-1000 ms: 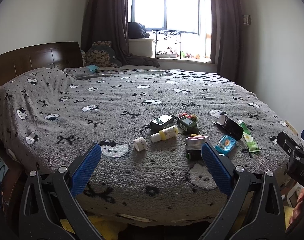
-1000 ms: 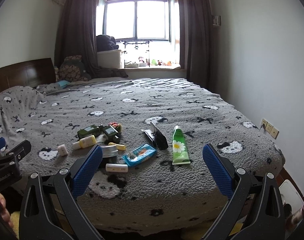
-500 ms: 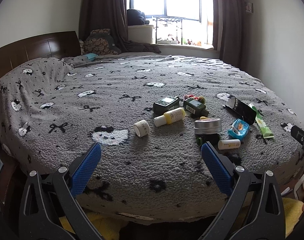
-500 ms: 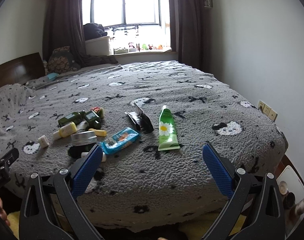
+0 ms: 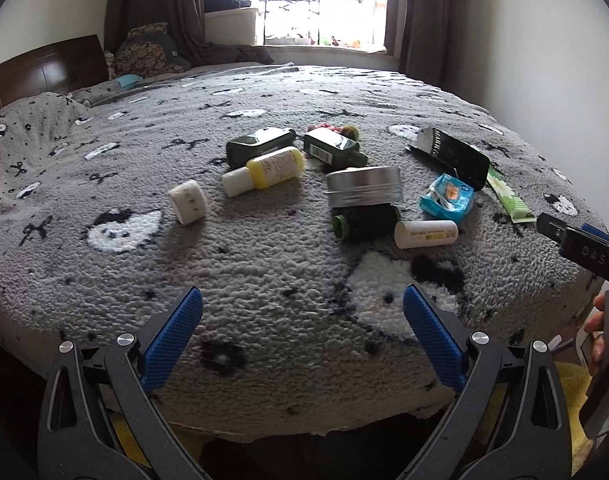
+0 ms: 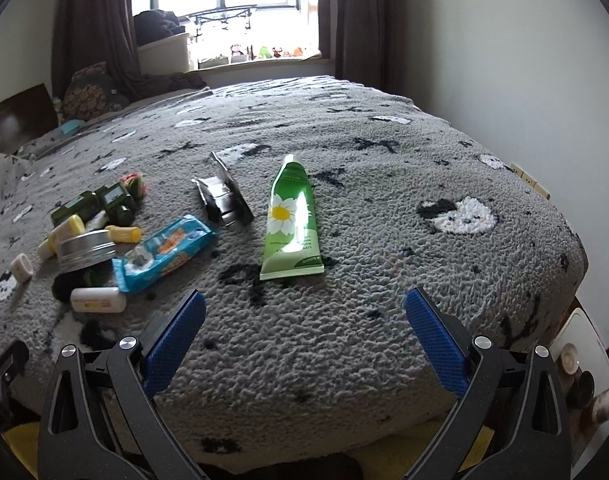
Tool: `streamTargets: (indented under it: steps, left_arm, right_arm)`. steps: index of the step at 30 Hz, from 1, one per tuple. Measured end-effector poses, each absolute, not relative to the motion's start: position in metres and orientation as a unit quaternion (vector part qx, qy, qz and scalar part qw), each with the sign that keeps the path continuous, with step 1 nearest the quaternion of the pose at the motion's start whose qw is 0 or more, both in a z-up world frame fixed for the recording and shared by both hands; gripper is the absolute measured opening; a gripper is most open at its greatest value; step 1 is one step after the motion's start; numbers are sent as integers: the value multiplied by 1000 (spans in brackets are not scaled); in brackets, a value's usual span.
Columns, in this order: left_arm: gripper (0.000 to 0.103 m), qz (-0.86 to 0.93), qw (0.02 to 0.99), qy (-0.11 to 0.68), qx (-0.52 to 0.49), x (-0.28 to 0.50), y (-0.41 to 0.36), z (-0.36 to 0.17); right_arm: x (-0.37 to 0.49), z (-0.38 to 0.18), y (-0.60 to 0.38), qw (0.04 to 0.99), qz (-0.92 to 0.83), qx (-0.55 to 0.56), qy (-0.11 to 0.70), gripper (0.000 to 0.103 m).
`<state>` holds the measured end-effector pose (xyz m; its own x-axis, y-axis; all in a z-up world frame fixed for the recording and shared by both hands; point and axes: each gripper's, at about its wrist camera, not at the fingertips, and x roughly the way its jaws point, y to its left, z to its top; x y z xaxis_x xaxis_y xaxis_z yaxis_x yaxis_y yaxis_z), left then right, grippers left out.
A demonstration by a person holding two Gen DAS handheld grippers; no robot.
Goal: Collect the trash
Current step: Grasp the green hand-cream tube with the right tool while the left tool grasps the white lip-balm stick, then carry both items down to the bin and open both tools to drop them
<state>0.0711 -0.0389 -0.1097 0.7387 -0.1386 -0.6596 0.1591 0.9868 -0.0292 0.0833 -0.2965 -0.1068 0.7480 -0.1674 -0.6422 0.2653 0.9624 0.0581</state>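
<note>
Loads of little bits scattered on the grey blanket (image 5: 264, 280) near the foot of the bed, nothing picked up yet. Both grippers hang just off the edge, left gripper (image 5: 302, 330) and right gripper (image 6: 304, 332), each with fingers spread wide and nothing between them.

Right one lines up with the green tube (image 6: 290, 220), lying flat on its own. Looks soft and squashed, so probably light; I'd pinch it across the flat crimped end nearest the gripper, since the glossy body could slide. Blue wrapper (image 6: 164, 252) beside it is crinkly and weightless, grab it anywhere. Black carton (image 6: 224, 200) is torn open, would crush easily.

Left side has the harder stuff: metal tin (image 5: 364, 192) perched on a dark jar (image 5: 364, 222), tilted, so it may topple if nudged. White tube (image 5: 426, 234) and yellow bottle (image 5: 264, 170) are round and could roll on that fleece, so take them across the middle.
</note>
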Motion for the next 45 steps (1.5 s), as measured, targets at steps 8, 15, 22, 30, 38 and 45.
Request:
streamTargets:
  steps: [8, 15, 22, 30, 38, 45]
  left_arm:
    - [90, -136, 922, 363, 27, 95, -99, -123]
    - [81, -144, 916, 371, 42, 120, -128, -133]
    - [78, -150, 913, 377, 35, 141, -131, -136]
    - [60, -163, 912, 376, 39, 142, -128, -137]
    - [52, -167, 912, 372, 45, 125, -122, -135]
    - [52, -170, 912, 371, 43, 111, -114, -135]
  right_arm:
    - [137, -110, -306, 930, -92, 67, 349, 81]
    - [173, -125, -320, 921, -90, 66, 374, 77]
    - [206, -134, -332, 912, -92, 88, 391, 76]
    - [230, -137, -333, 905, -84, 76, 411, 59]
    - [210, -135, -329, 906, -75, 70, 411, 43]
    - [168, -134, -319, 912, -66, 55, 401, 42]
